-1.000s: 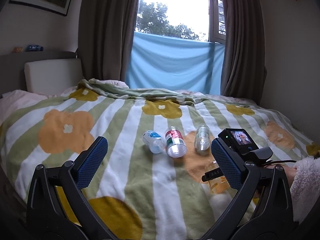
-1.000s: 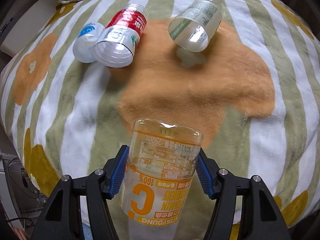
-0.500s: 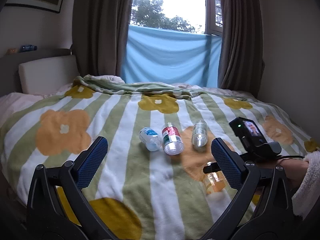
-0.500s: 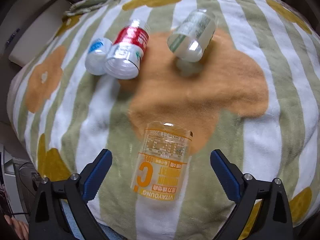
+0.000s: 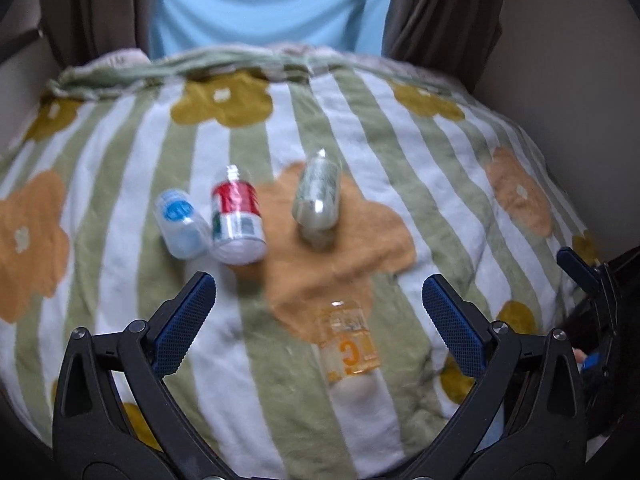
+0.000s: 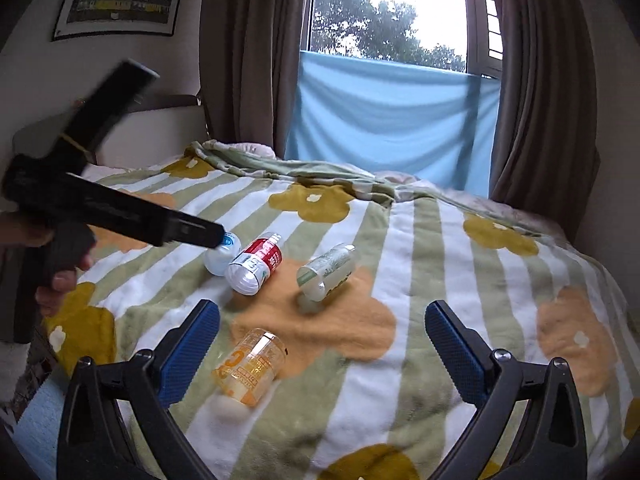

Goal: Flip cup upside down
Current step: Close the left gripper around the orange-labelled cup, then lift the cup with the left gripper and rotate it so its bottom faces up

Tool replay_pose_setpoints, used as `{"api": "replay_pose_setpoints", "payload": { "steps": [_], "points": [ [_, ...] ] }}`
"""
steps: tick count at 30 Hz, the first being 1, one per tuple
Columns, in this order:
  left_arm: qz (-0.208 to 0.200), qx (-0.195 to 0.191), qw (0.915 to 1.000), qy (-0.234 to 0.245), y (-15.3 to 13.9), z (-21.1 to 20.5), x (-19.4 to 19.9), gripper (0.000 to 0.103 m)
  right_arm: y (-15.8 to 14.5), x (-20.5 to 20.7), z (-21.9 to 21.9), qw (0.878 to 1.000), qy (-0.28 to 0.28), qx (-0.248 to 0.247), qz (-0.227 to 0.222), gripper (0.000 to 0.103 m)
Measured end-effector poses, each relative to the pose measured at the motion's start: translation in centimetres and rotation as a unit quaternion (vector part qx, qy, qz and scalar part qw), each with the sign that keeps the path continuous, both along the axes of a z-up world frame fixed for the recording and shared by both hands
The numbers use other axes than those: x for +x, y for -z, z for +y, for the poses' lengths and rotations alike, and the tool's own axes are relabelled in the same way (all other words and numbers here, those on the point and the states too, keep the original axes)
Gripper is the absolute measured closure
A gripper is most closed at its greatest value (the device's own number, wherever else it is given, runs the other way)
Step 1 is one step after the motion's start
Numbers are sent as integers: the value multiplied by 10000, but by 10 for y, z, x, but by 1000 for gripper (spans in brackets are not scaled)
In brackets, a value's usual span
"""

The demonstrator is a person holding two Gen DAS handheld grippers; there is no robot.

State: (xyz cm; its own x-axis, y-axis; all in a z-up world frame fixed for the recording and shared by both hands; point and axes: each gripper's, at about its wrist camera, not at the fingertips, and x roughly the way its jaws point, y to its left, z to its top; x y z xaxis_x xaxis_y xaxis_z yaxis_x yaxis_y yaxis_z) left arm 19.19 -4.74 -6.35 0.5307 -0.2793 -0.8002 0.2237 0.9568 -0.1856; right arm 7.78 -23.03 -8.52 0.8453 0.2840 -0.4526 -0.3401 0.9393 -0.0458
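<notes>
An orange-labelled clear cup (image 5: 349, 345) with a big "C" lies tilted on the flowered blanket; in the right wrist view it (image 6: 250, 366) lies near the front, between the jaws but apart from them. My left gripper (image 5: 319, 320) is open and empty, hovering above the cup. My right gripper (image 6: 322, 350) is open and empty, pulled back from the cup. The left gripper's body (image 6: 120, 216) shows at the left of the right wrist view.
Three other cut-bottle cups lie on their sides further back: blue-labelled (image 5: 180, 224), red-labelled (image 5: 237, 218) and green-labelled (image 5: 318, 204). The blanket (image 5: 120, 184) covers a bed. A wall stands at the right, curtains and a window behind.
My right gripper opened, let go of the orange cup and drew back and up. The cup now lies on the blanket. My left gripper tilted down and moved over the cups.
</notes>
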Motion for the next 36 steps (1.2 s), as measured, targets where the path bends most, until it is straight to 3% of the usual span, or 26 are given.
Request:
{"api": "replay_pose_setpoints", "payload": {
  "steps": [3, 7, 12, 17, 22, 26, 27, 31, 36],
  "points": [
    [1089, -9, 9940, 63, 43, -21, 31, 0, 3, -8, -22, 9997, -1, 249, -4, 0],
    [2326, 81, 9725, 40, 98, -42, 54, 1, 5, -11, -42, 9988, 57, 487, -64, 0],
    [3141, 334, 9487, -175, 145, -54, 67, 8, 7, -15, -56, 9981, 65, 604, -96, 0],
    [3451, 470, 9373, -142, 171, -68, 66, 10, 10, -17, -60, 9984, 81, 546, -82, 0],
    [3599, 594, 9310, -112, 186, -81, 62, 23, 13, -16, -63, 9983, 84, 567, -34, 0],
    [3685, 552, 9279, -142, 196, -86, 59, 45, 15, -14, -61, 9983, 66, 573, 11, 0],
    [3690, 500, 9280, -150, 197, -84, 58, 46, 15, -13, -60, 9984, 56, 568, 29, 0],
    [3517, 373, 9352, -150, 194, -71, 54, 46, 17, -11, -57, 9984, 25, 564, 75, 0],
    [2842, 133, 9586, -103, 176, -62, 36, 46, 19, -11, -55, 9983, 10, 582, 90, 0]
  ]
}}
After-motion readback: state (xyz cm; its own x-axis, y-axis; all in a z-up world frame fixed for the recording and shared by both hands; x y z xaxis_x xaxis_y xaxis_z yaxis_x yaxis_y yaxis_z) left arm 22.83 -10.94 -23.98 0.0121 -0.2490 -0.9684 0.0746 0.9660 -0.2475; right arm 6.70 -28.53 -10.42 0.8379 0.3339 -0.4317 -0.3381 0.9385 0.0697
